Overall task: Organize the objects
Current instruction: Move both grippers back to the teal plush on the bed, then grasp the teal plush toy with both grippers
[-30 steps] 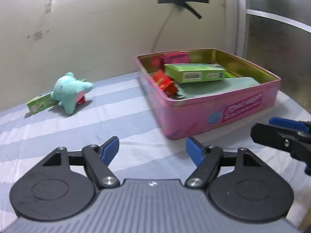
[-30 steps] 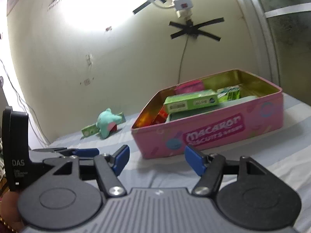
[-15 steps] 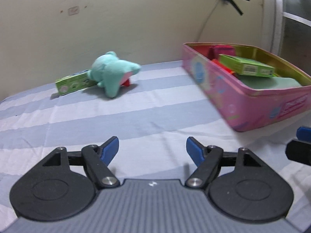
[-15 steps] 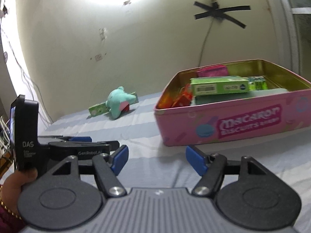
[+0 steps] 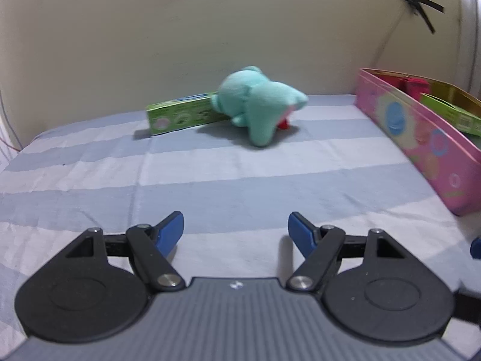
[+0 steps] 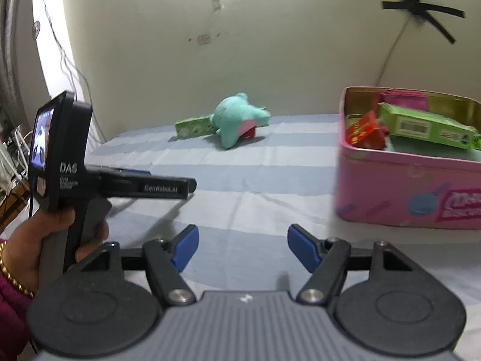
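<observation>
A big striped sheet in blue and white covers the flat top where everything sits, and a plain cream wall stands behind it. On the right side is a pink tin with no lid on it. Inside the tin you can see a long green box lying on top, a little red packet near the front corner, and something dark pink at the back. Far back by the wall lies a soft teal toy, well apart from the tin. It is tipped on its side, with a bit of red showing under it. Another green box lies flat just behind the toy and touches it. The left gripper is low over the sheet and points toward the toy. Its blue fingers stand wide apart with nothing between them. The right gripper is also low over the sheet, with the tin to its right. Its blue fingers stand apart too, about half way, and hold nothing. In the right view, a hand with a gold bracelet grips the handle of the left gripper.
</observation>
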Demonstrator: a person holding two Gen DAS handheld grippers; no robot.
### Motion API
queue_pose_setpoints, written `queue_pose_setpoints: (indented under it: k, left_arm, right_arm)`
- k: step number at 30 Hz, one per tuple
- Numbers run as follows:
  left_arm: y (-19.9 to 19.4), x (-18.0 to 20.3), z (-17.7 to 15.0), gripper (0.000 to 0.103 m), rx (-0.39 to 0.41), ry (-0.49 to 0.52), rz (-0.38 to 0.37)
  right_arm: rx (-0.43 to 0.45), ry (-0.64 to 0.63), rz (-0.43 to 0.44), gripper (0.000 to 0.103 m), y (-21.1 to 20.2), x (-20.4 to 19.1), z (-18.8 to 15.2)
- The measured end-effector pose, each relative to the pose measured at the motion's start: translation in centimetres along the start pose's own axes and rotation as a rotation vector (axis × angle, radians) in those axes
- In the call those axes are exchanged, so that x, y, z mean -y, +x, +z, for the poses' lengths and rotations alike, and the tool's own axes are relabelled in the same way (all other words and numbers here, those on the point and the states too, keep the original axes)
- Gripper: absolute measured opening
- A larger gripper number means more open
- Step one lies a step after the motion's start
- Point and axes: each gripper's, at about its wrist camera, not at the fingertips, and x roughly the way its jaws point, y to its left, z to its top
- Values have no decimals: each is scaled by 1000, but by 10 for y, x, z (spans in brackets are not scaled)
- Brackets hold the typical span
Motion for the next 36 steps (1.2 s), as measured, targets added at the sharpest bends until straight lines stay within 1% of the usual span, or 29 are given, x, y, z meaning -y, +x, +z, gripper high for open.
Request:
queue_pose_setpoints:
  k: [5,8,11,15,16,17,20,24,27,28,29,31,32,34,36]
  left_arm:
    - [8,-16,5,78,5,-32,41]
    - [12,-29,5,78,4,-70,60]
    - [17,-41,4,78,-8,-119,59]
    - [20,-52,5,78,-13,-174,55]
    - [20,-55,5,79,-15,-189,53]
    - [21,-59,5,83,-16,-207,49]
    - [21,-66,4,84,-14,-238,50]
    - [21,-76,3,84,-9,-258,65]
    - [21,-87,2,84,-8,-297,102]
    - [22,-90,2,84,-9,-315,102]
    - [22,-92,1,85,-5,-326,102]
    - [22,-91,2,87,-5,-323,102]
    - [22,-91,2,90,-6,-321,96]
    - [22,-92,1,91,-4,-325,89]
    - [21,-94,0,92,-2,-335,83]
  right_arm:
    - [-20,-42,9,68,17,-12,10]
    - [-31,-52,15,68,31,-15,18]
    - [-48,-61,18,68,48,-20,24]
    - [-82,-41,21,68,72,-24,28]
    - [-79,-41,21,71,75,-24,28]
    - [-75,-51,16,75,79,-26,30]
    - [-73,-86,4,77,89,-32,34]
    - [-75,-123,-7,77,110,-34,47]
    - [-70,-83,-19,78,131,-29,65]
    - [-59,-59,-23,83,137,-27,71]
    - [-36,-29,-31,91,144,-24,79]
    - [10,13,-38,97,155,-21,92]
    - [30,32,-43,97,164,-19,100]
    - [46,65,-59,97,178,-15,112]
    - [55,120,-53,97,194,-8,125]
